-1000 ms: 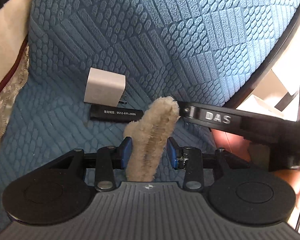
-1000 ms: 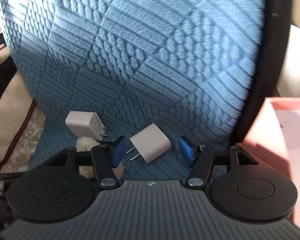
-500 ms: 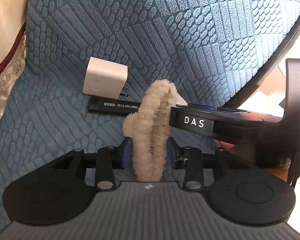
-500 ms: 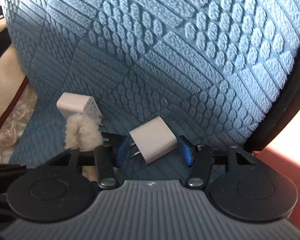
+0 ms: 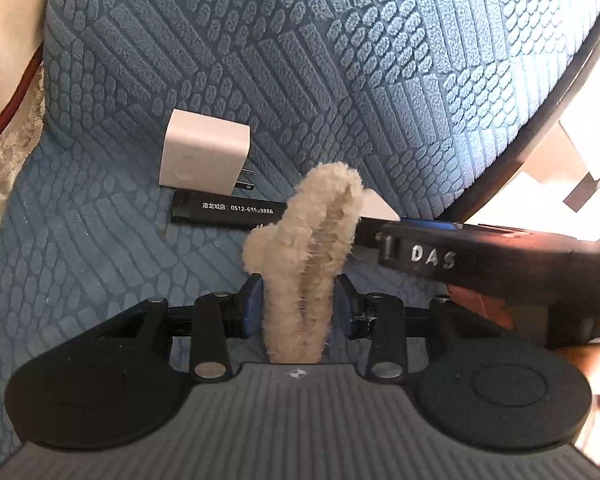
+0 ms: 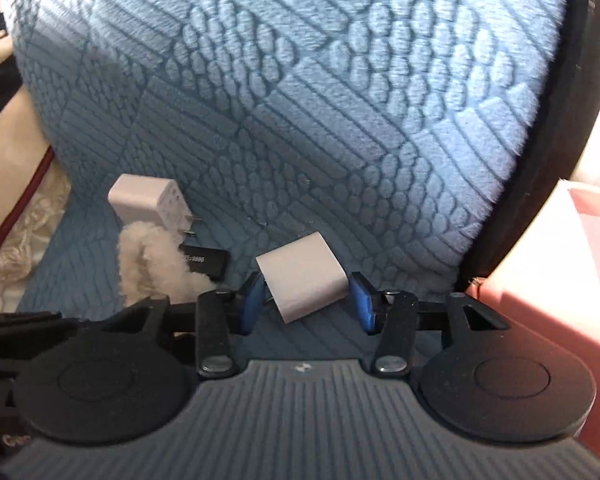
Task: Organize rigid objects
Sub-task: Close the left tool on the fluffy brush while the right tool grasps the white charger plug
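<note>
My left hand-held gripper [image 5: 296,300] is clamped on a fuzzy beige piece [image 5: 304,264]; both blue pads press into its sides, and its lower end drops out of sight behind the gripper body, so I cannot tell how long it is. Its upper end hides the middle of a black stick [image 5: 224,212] with white printed characters lying on the blue textured cushion [image 5: 340,80]. Just beyond the stick, touching or nearly touching it, lies a white plug adapter [image 5: 204,158], prongs pointing right.

My right hand-held gripper [image 6: 306,296] has its blue pads standing apart on either side of a second white adapter [image 6: 304,280], which lies tilted on the cushion. The left pad is at the adapter's edge, the right pad just beside its corner; whether either truly touches I cannot tell. Its prongs are mostly hidden behind the left pad. In the left wrist view only a pale corner of this adapter [image 5: 380,208] peeks past the fuzzy piece, above the right gripper's black finger marked "DAS" [image 5: 432,256].

At the right edge sits a pink box [image 6: 540,300], cut off by the frame. Cream cloth with a dark red trim [image 6: 16,220] shows at the left, blurred.
</note>
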`<state>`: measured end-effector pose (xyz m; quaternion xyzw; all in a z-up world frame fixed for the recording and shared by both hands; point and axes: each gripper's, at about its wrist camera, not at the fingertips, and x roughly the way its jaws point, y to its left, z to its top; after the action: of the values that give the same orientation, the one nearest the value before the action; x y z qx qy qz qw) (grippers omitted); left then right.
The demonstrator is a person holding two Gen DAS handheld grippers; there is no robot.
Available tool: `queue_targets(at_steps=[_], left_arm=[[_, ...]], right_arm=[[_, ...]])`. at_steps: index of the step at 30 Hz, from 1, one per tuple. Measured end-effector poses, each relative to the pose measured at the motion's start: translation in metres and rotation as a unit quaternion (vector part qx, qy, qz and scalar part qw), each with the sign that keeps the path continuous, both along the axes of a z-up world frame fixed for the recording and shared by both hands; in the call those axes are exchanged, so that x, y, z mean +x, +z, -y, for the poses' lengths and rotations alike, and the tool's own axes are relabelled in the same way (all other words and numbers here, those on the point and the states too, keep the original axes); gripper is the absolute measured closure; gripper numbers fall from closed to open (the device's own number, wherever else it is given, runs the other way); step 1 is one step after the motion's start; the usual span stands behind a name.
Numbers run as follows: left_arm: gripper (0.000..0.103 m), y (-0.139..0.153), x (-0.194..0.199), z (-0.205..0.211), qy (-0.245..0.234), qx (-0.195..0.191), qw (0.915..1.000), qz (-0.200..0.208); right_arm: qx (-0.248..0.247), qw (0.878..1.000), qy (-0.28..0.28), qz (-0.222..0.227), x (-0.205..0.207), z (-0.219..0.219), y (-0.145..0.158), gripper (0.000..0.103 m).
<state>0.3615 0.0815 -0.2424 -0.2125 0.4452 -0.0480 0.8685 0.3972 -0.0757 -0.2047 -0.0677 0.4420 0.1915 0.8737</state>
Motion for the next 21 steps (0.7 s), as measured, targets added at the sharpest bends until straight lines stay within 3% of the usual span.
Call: queue_targets(at_steps=[8,14,21], left_arm=[[0.059,-0.008,0.008,-0.005,0.019,-0.025,0.9995,0.004],[0.059,-0.012,0.018,0.003,0.024,-0.004,0.9997,0.009],[0.059,-0.015,0.03,-0.002,0.049,-0.016,0.9986,0.008]], right_arm=[[0.0,1.0,-0.012,-0.005,0.004,0.018,0.001,0.054],[0.003,1.0,-0.009,-0.008,0.005,0.022,0.003,0.054],[-0.014,1.0,0.0,-0.015,0.005,0.018,-0.001,0.054]])
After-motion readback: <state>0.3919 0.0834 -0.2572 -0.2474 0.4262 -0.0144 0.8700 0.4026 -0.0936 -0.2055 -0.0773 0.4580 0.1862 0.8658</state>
